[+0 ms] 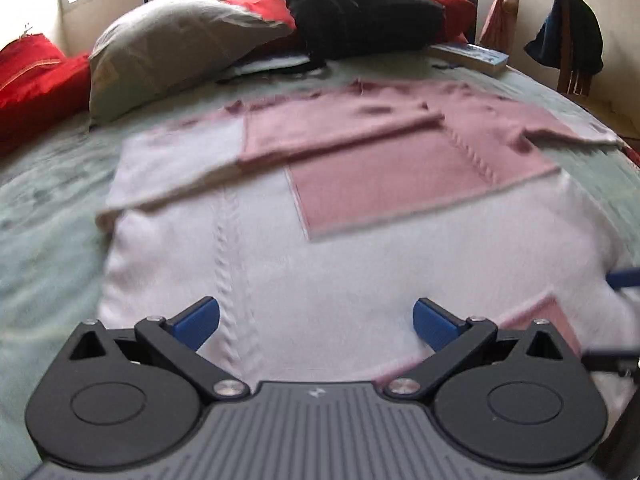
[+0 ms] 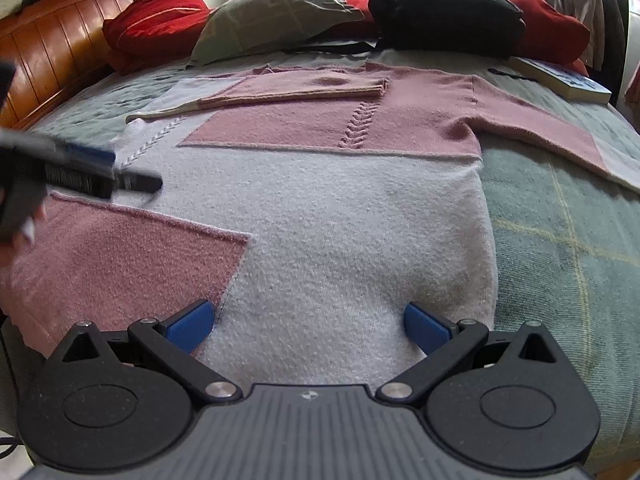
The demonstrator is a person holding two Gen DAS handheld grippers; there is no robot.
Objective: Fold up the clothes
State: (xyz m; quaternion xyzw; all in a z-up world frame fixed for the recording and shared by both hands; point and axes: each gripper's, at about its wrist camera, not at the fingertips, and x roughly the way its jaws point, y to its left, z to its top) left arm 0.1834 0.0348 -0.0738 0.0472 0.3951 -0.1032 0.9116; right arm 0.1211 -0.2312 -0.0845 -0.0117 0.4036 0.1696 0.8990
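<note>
Bed (image 1: 48,208) with green cover is seen carrying pink-and-white sweater (image 1: 320,248), laid flat | left wrist: left gripper (image 1: 316,322) is held over white hem, fingers spread wide, empty | right wrist: right gripper (image 2: 308,326) is held likewise over sweater, fingers wide, empty; one sleeve (image 2: 292,88) is folded across chest.

Left view motion-blurred — sweater (image 1: 320,240) hem hidden behind gripper body
</note>
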